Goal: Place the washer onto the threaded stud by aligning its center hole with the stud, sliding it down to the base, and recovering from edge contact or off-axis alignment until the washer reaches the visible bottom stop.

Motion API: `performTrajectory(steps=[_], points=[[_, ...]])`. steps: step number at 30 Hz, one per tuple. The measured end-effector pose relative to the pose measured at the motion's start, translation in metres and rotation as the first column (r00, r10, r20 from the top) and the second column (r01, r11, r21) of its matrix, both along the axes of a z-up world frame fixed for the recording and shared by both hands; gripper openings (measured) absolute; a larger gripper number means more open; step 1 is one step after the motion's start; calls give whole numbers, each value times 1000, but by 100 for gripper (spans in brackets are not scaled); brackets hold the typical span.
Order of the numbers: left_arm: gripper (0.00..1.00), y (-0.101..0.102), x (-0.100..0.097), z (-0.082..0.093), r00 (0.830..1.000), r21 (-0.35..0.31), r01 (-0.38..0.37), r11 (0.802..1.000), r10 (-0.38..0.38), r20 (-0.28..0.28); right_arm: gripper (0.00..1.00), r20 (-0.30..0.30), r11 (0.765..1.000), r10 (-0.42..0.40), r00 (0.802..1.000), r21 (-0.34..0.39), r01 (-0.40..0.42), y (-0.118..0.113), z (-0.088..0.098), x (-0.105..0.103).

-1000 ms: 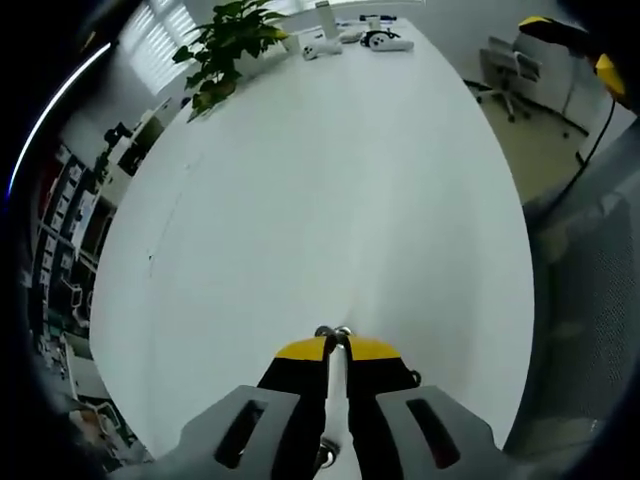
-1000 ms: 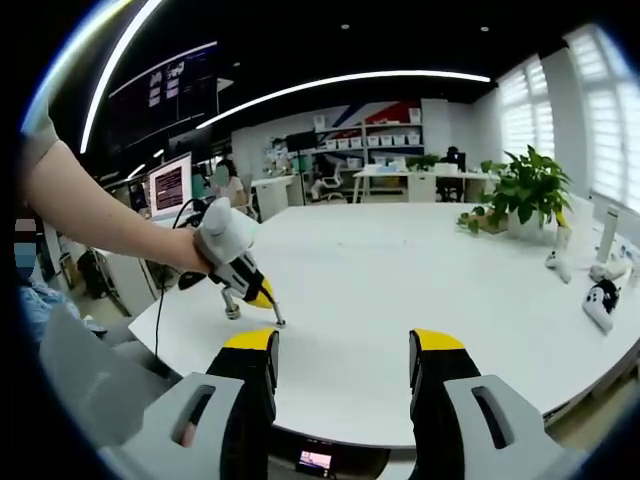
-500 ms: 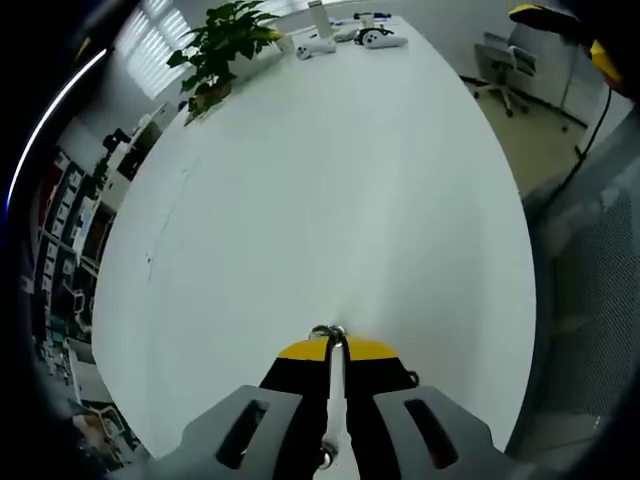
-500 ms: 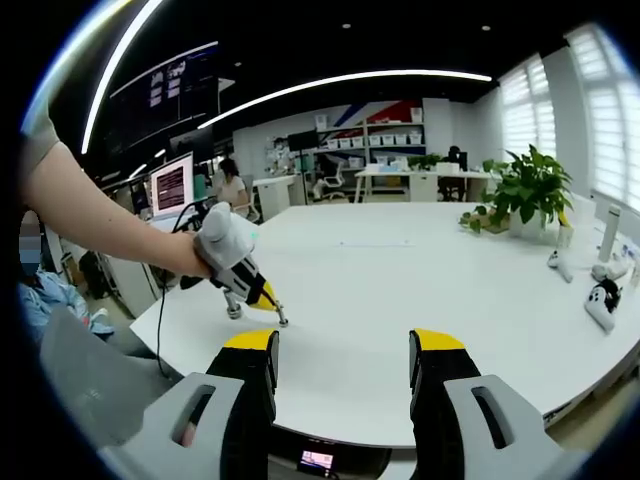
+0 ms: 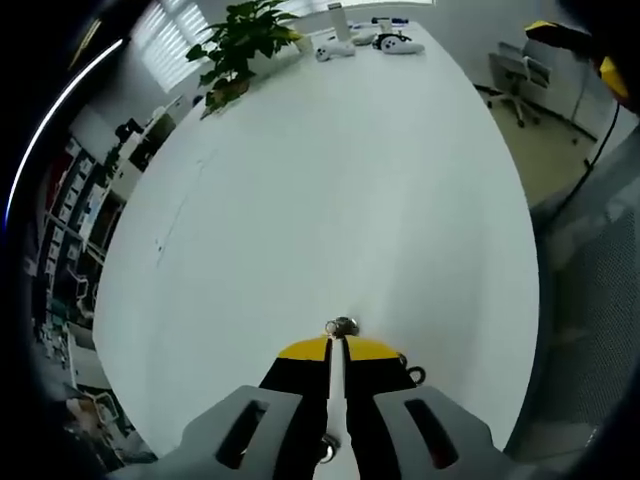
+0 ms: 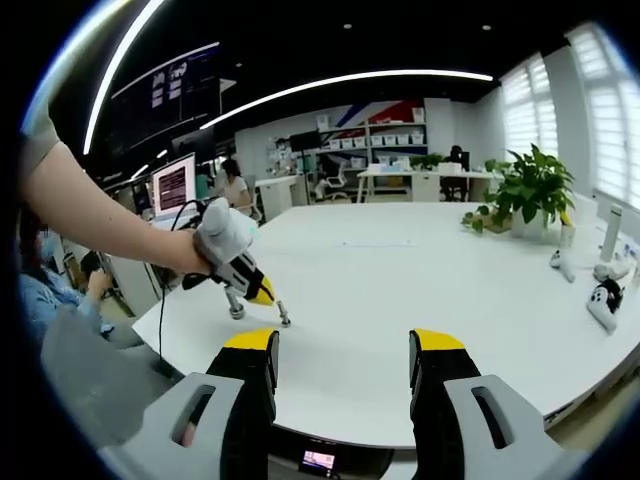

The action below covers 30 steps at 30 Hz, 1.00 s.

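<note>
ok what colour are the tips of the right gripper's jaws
Yellow tips on black jaws; the right gripper shows them best in the right gripper view.

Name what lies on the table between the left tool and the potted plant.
Nothing: in the left gripper view, bare white table runs from the left tool to the potted plant.

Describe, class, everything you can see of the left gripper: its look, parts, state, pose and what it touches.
The left gripper has grey bodies and black jaws capped in yellow. The jaws are pressed together, and a small silvery ring-shaped piece, seemingly the washer, sits at their tips. In the right gripper view a person's hand holds the left gripper tilted downward, its tips close above the white table, with a short metal stud standing beside it.
</note>
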<state>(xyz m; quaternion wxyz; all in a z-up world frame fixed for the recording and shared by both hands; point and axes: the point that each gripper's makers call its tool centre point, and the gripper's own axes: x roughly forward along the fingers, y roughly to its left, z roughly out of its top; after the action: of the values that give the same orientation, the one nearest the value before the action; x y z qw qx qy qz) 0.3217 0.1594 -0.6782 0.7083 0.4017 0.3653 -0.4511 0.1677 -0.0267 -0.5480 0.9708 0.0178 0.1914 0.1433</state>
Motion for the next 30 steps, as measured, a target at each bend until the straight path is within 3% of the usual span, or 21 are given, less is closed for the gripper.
performTrajectory(steps=[15,30], points=[[2,9,-17,-6,999,-4,-19,1000,19,-41,55,-1,1000,19,1000,-3,-19,4,0,0],[5,15,-52,-33,988,9,-26,1000,28,-154,55,-1,1000,21,1000,-1,-21,5,0,0]])
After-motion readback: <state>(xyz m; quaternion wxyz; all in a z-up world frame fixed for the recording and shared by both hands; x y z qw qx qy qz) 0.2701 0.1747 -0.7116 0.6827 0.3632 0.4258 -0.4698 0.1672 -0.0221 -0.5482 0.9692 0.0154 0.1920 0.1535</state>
